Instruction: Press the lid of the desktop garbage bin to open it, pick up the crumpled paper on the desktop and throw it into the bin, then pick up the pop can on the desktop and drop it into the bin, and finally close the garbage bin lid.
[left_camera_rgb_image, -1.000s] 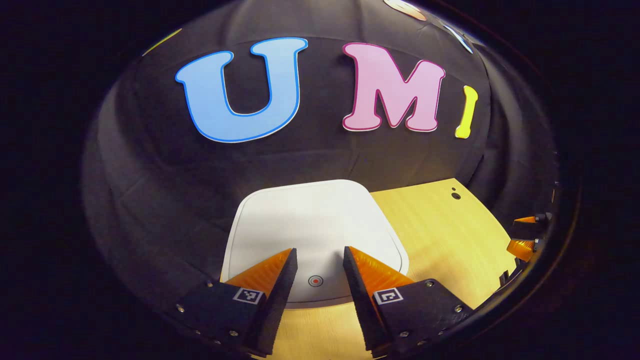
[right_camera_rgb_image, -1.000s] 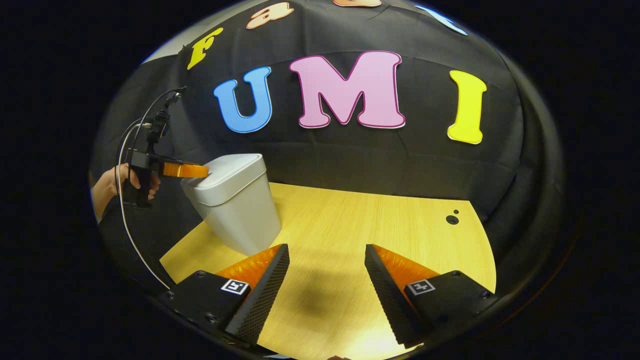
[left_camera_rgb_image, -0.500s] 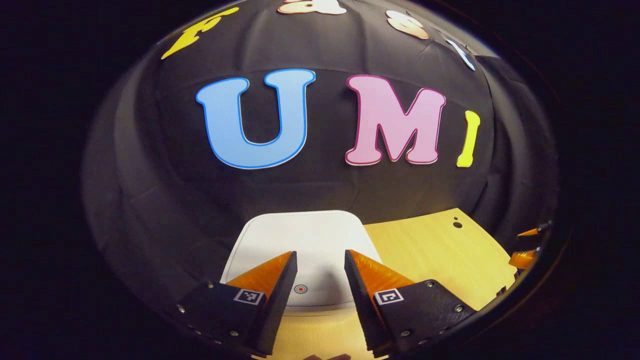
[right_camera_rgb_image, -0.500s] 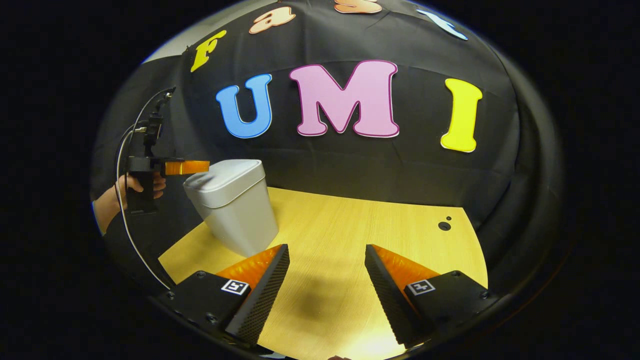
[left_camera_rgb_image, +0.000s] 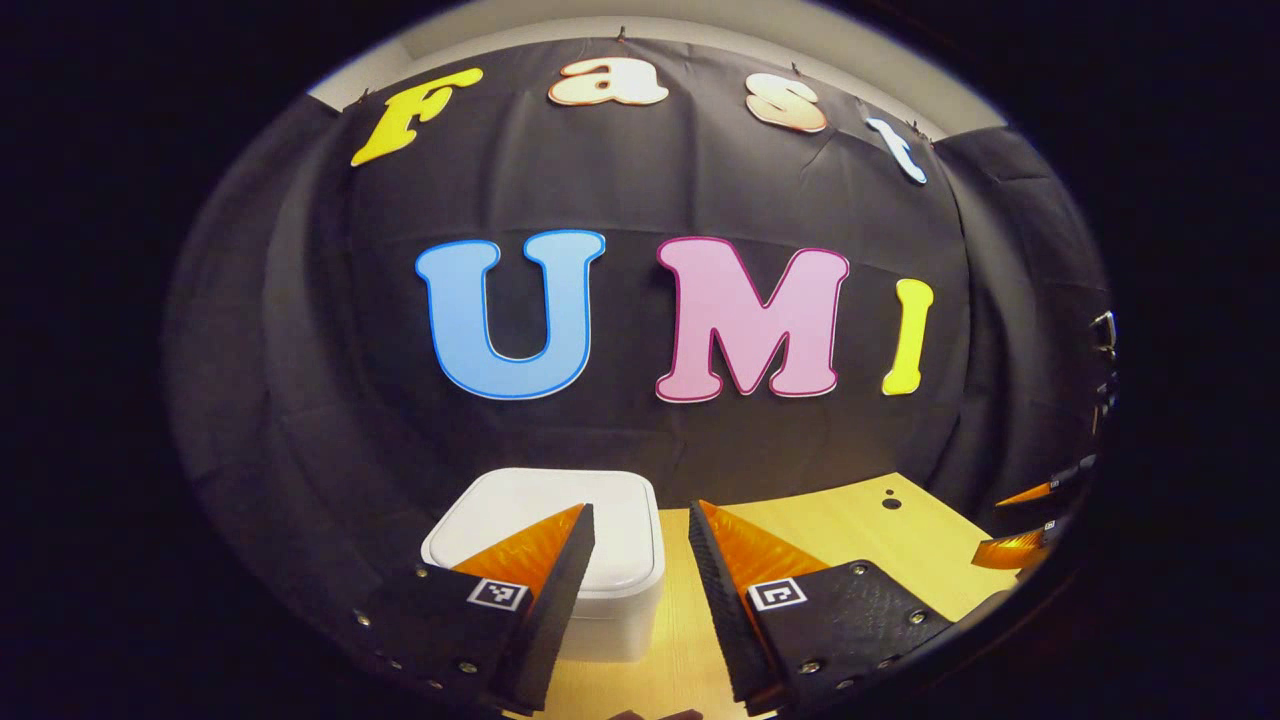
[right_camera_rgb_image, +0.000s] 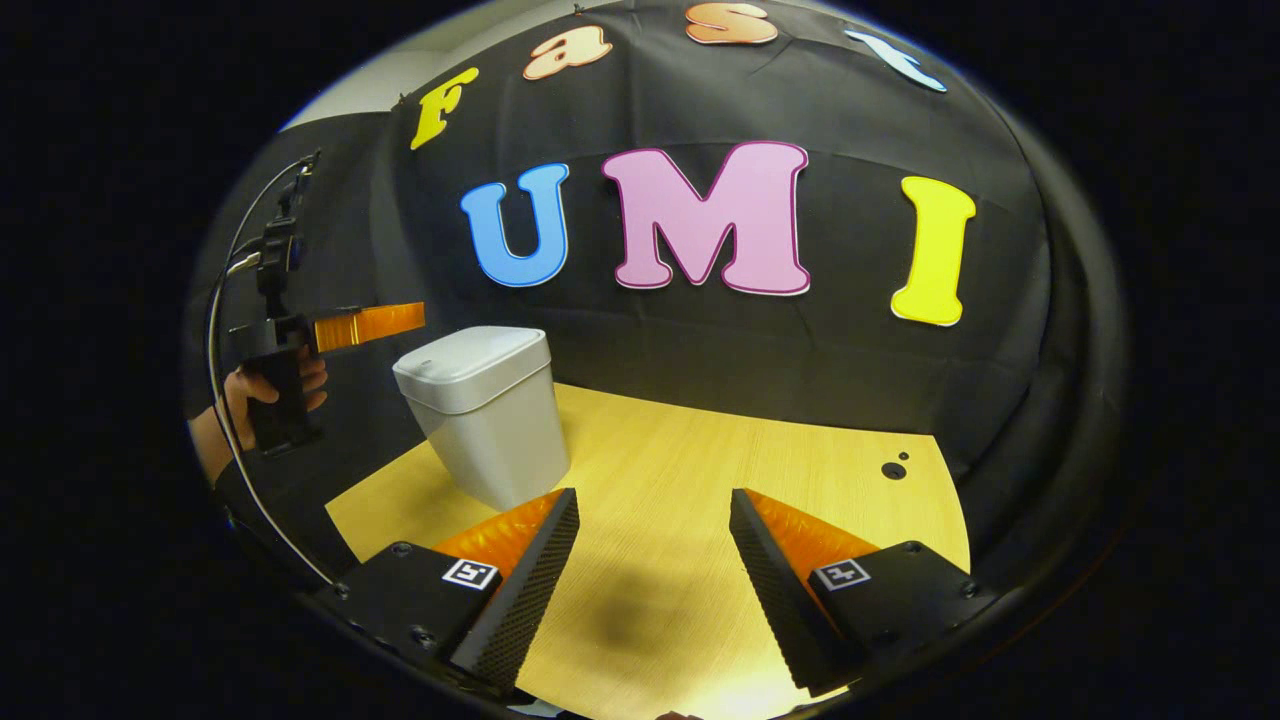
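Bin lid (left_camera_rgb_image: 545, 505) is sitting closed below the left gripper (left_camera_rgb_image: 640, 560); both tongs are standing apart, gripping nothing; I think pressing straight down is working best.

The garbage bin (right_camera_rgb_image: 487, 415) stands on the table's (right_camera_rgb_image: 720, 480) left side.

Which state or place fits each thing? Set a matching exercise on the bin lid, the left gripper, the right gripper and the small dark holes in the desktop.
Things:
1. bin lid
2. left gripper
3. right gripper
4. holes

Descriptions:
A. open, over bare desktop
B. closed
C. near the desktop's far right edge
D. open, in the air above the bin's near side

Pairs: 1-B, 2-D, 3-A, 4-C
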